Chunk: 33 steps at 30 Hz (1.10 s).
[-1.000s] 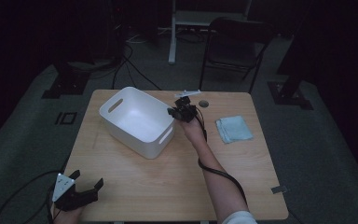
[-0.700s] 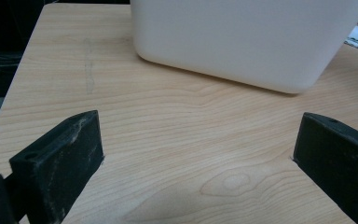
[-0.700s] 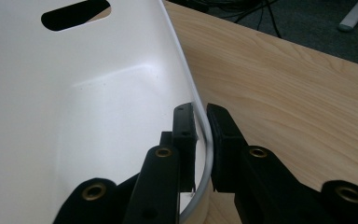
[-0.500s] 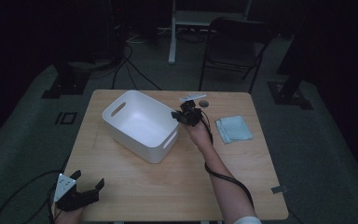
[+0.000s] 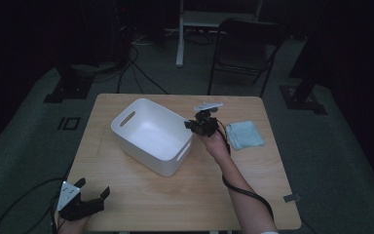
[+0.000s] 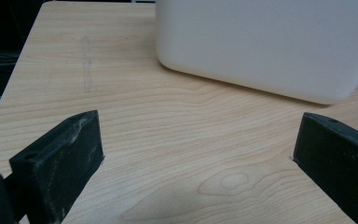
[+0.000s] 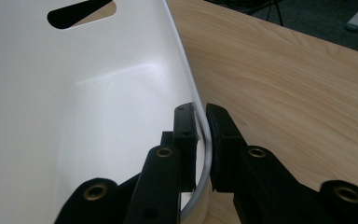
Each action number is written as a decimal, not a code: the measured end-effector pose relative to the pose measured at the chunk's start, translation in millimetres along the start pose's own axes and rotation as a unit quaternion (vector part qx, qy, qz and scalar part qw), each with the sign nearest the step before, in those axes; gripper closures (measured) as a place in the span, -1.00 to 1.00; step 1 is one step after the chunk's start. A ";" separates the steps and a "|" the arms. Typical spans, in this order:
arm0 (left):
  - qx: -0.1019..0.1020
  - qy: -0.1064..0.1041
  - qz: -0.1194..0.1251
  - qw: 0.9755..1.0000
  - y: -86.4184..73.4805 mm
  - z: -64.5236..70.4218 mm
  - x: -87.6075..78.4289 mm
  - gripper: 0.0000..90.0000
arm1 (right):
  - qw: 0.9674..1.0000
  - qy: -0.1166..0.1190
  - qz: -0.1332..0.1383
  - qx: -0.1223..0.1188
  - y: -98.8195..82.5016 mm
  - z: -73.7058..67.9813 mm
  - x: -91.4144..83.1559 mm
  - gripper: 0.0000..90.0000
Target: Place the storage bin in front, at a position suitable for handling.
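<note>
While the right gripper [image 7: 201,140] is clamping the rim of the white plastic bin [image 5: 148,139] at the frame's centre, apparently to drag it across the counter [image 5: 199,195], a blue cloth [image 5: 243,135] is lying just right of it. At lower left, the left gripper [image 5: 93,196] is resting wide open, holding nothing.

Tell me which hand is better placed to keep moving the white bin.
Right: its tongs are clamped on the white bin rim. The left tongs sit open, apart from it.
</note>
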<state>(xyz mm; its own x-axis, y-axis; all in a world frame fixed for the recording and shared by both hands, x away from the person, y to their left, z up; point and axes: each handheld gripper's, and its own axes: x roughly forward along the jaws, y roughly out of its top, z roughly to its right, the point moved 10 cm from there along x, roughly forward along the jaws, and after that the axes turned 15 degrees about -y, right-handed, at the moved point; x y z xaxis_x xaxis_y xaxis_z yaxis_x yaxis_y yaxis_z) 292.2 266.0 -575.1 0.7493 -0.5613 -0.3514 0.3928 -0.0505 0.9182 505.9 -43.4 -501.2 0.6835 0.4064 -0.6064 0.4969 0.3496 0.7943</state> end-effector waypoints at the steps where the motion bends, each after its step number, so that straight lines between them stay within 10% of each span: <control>1: 0.000 0.000 -0.001 1.000 -0.1 -0.2 0.1 -0.97 | 1.000 0.002 0.000 0.002 -1.3 0.5 -1.6 0.85; 33: 0.009 -0.007 -0.012 1.000 -2.4 3.2 4.1 -0.97 | 1.000 0.019 0.008 -0.002 -42.3 18.1 -52.5 0.85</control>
<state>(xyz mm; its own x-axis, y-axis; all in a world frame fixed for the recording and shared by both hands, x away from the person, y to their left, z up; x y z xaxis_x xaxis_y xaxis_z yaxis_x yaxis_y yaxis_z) 292.7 261.2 -578.1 0.7325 -0.5705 -0.3714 0.4016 -0.0784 0.9125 458.8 -94.8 -502.3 0.6710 0.4431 -0.5946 0.4839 0.3458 0.8039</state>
